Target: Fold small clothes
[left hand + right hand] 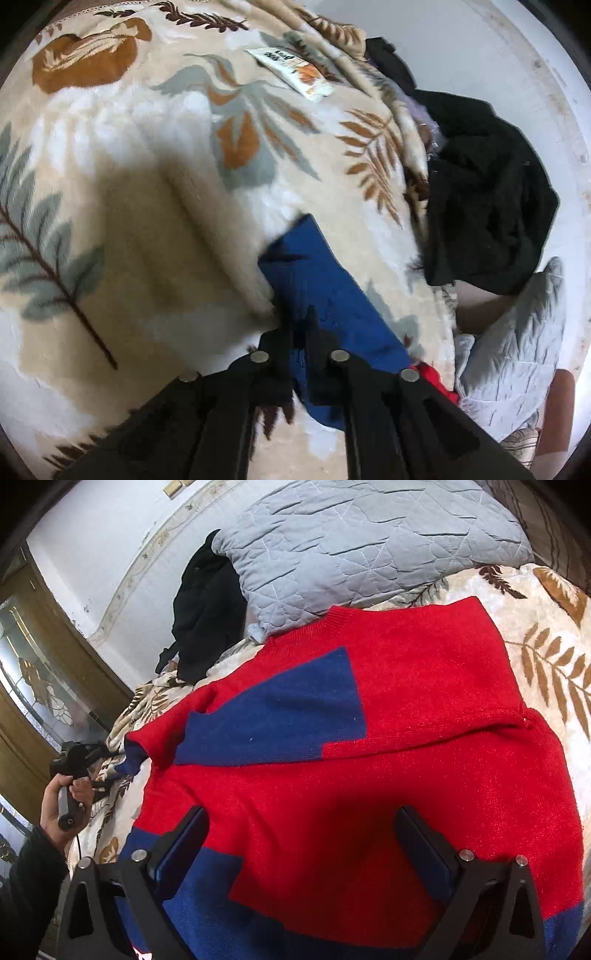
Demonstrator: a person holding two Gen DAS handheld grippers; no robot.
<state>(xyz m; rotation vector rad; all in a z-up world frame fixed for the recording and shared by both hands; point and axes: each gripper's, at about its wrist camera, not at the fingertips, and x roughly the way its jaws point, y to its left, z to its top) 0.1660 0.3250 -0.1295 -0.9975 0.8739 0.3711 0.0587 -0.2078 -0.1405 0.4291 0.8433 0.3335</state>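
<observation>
The red-and-blue sweater point(369, 775) lies flat on the bed's leaf-print blanket point(546, 657), its neck toward the grey pillow point(351, 542) at the bed's head. The right claw point(303, 849) hangs spread over the hem, one finger on each side, pinching nothing. The left claw point(301, 332) is pressed together on the blue sleeve point(314, 280) out at the sweater's side.

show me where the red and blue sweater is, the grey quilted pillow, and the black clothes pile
red and blue sweater point(369, 794): right wrist view, red body panel.
grey quilted pillow point(351, 542): right wrist view, middle of its quilted face.
black clothes pile point(487, 199): left wrist view, centre of the heap at the blanket's edge.
</observation>
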